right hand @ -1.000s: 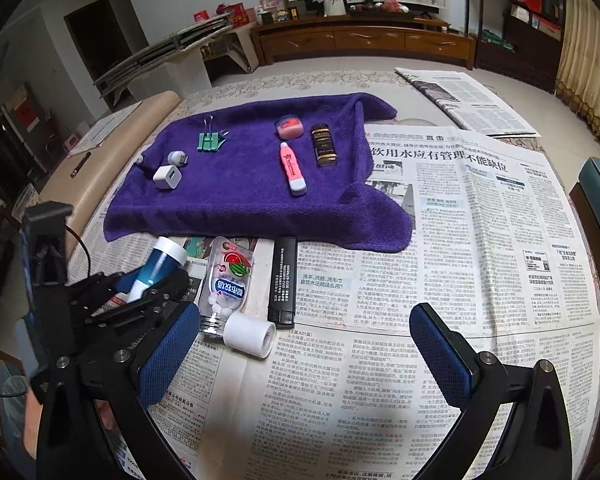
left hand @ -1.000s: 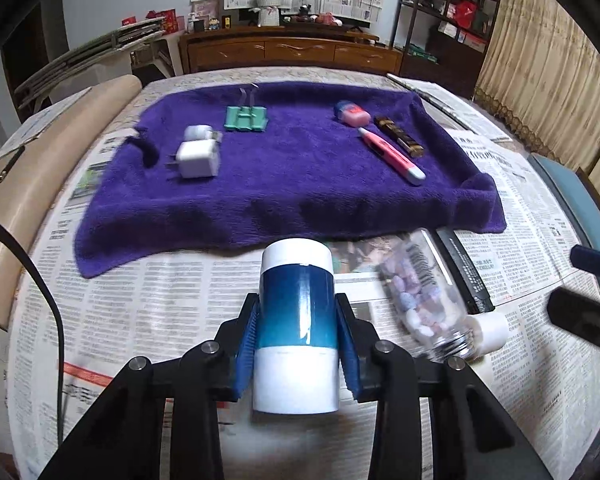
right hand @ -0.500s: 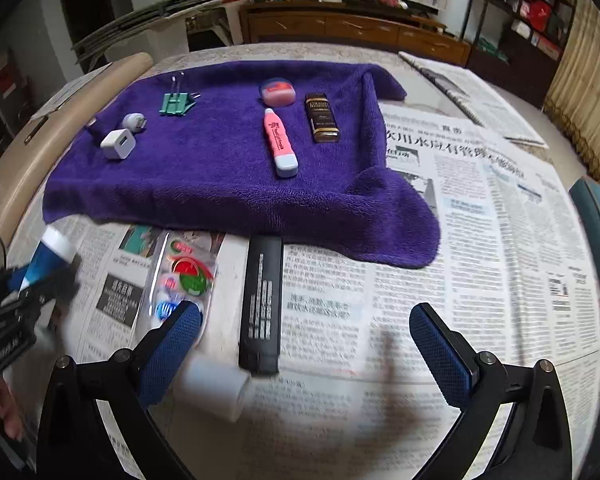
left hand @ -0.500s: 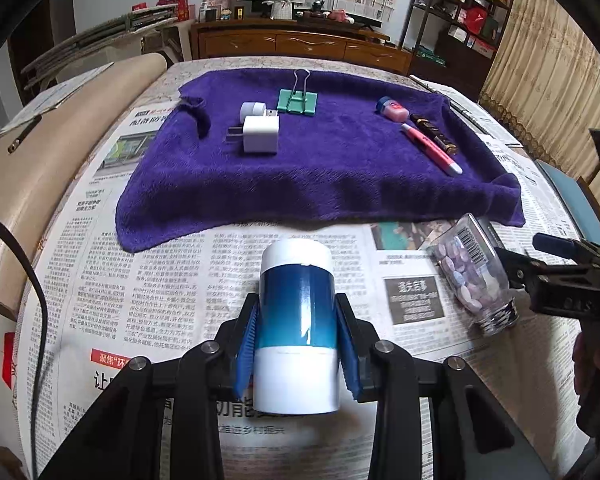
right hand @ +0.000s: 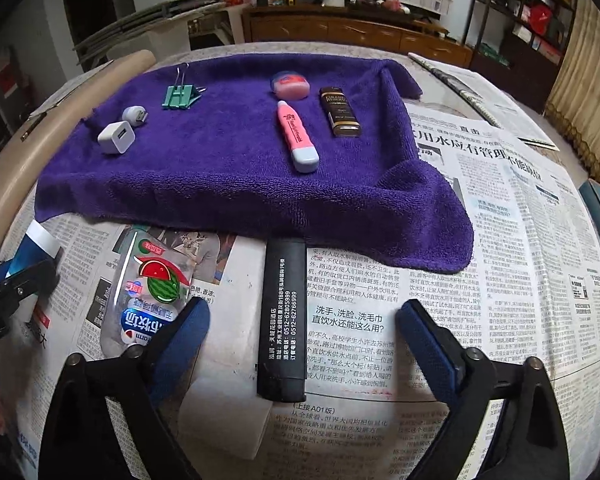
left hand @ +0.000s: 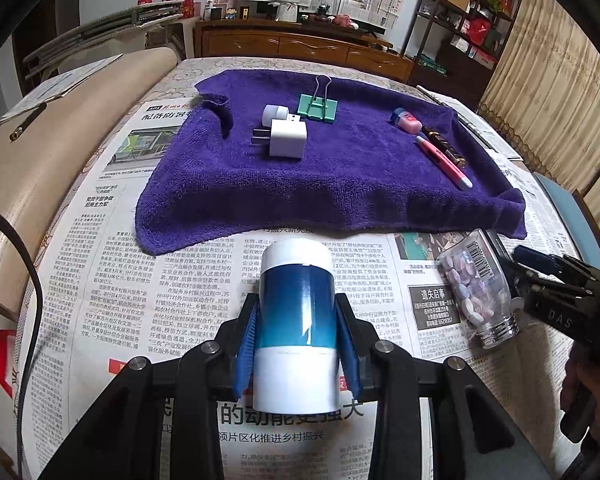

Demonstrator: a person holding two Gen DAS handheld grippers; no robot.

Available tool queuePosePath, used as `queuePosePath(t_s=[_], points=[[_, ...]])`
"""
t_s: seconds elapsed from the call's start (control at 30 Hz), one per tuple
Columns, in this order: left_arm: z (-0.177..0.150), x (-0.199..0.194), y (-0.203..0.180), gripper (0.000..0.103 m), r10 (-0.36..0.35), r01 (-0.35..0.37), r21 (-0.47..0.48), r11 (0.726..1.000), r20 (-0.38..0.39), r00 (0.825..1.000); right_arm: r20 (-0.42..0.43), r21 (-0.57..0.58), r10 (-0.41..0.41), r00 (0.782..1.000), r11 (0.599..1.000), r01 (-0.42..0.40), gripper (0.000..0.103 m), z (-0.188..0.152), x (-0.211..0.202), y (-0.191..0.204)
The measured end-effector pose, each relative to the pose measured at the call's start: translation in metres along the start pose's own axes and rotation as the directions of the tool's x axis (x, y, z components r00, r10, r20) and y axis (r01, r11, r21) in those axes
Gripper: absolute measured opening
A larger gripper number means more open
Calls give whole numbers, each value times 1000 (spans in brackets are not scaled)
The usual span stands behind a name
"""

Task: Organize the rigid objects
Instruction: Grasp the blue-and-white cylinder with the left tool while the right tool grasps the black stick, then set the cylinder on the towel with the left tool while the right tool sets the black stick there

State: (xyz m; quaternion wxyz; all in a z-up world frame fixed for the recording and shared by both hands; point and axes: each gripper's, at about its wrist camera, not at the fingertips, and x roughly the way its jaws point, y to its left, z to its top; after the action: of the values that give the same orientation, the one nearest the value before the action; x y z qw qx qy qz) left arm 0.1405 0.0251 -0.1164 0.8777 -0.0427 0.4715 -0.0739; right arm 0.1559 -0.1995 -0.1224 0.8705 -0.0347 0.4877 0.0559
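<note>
— Newspaper (right hand: 500, 240) covers our whole table, with the purple towel (right hand: 228, 184) spread across the far half. Starting on the left, what do we have?

— Our left gripper (left hand: 296, 330) is closed on the blue-and-white canister (left hand: 296, 316), gripping it by its sides above the newspaper just short of the towel's near edge.

— And moving right?

— The clear candy bottle (right hand: 148, 292) lies on its side, with its mouth toward us and its white cap (right hand: 224, 416) off beside it. Just right of that lies the black bar (right hand: 282, 320), its long axis running away from us toward the towel.

— Which gripper is nearer to that bar?

— The right one, we judge. Our right gripper (right hand: 302, 332) is wide open and holds nothing, and the bar lies between its fingers, closer to the left pad. The bar's length runs along the fingers, so they would close across its narrow width.

— Is the left pad touching the bottle?

— We can't tell; it overlaps the bottle in the right wrist view.
</note>
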Motion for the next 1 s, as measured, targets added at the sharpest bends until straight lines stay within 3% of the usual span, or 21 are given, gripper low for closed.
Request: queuePosePath(t_s=[0.03, 0.1, 0.2, 0.37, 0.67, 1.0], points=[[0, 0, 0, 34, -1, 1, 0, 1000, 0, 1000, 11, -8, 2, 1000, 1000, -2, 63, 0, -3, 1], [0, 0, 0, 34, -2, 2, 1, 1000, -1, 1000, 21, -21, 3, 1000, 1000, -3, 39, 0, -6, 3], [-1, -2, -1, 34, -2, 2, 3, 1000, -3, 1000, 32, -44, 18, 999, 999, -17, 21, -2, -7, 10], [-1, -4, 0, 34, -2, 2, 2, 1000, -3, 1000, 15, 2, 57, 998, 998, -57, 22, 1, -8, 2], [4, -14, -1, 34, 3, -3, 8, 1000, 9, 1000, 1, 11, 58, 998, 998, -58, 21, -1, -15, -4], [31, -26, -6, 34, 5, -6, 27, 1000, 41, 999, 24, 13, 80, 996, 997, -81, 21, 3, -35, -7]])
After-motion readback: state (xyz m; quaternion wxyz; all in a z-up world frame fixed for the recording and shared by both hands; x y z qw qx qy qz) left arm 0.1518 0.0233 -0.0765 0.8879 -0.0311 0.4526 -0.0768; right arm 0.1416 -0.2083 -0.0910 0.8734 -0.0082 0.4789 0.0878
